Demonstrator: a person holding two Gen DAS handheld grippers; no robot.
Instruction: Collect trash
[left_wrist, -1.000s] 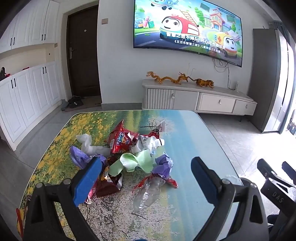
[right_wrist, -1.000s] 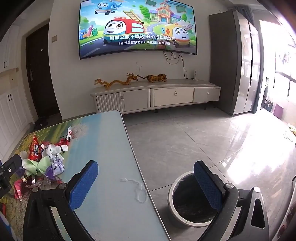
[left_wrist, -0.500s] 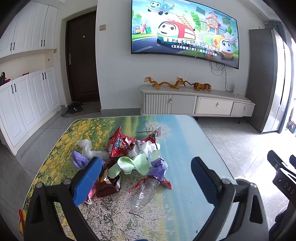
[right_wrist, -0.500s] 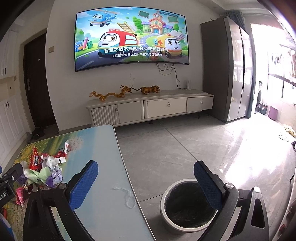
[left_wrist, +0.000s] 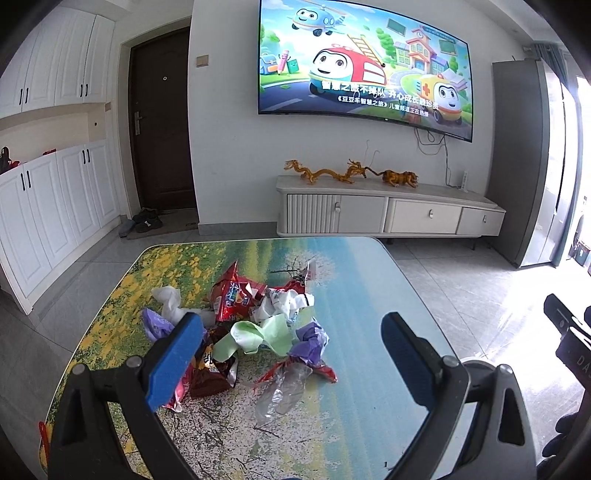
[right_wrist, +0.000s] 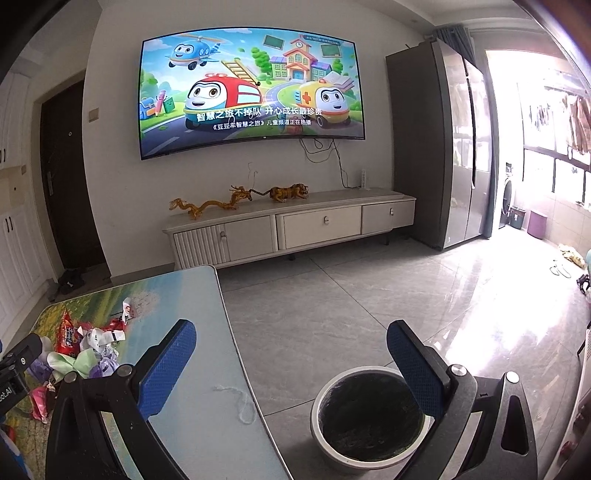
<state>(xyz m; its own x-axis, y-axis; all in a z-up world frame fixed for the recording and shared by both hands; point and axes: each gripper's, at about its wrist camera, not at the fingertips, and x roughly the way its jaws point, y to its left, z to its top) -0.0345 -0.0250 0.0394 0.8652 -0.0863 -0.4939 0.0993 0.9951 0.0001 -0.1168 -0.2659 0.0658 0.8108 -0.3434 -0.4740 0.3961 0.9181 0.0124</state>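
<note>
Poised above a littered surface (left_wrist: 369, 280), the left gripper (left_wrist: 291, 354) hangs with its blue-padded jaws spread wide and nothing between them, framing a heap of trash (left_wrist: 255, 328) that lies loose near the middle of the printed top, not yet touched. Nearest the gripper sits a crumpled clear plastic wrapper (left_wrist: 280, 387); just beyond it lie a purple wrapper (left_wrist: 310, 339) and a pale green scrap (left_wrist: 255, 336), and farther back a red snack bag (left_wrist: 232, 299) stands half upright against white paper. The right gripper (right_wrist: 291, 365) is likewise spread wide and empty, held past the surface's right edge over the floor, where a round bin (right_wrist: 369, 417) with a dark liner waits beside the surface. A sound first pick would likely be the clear wrapper at the near edge of the heap, taken from above with the jaws closing across a crumpled ridge so that the light film does not slide away or drag its neighbours along. Beyond, a low cabinet (left_wrist: 388, 214) and a wall-mounted television (left_wrist: 365, 62) close the room.
</note>
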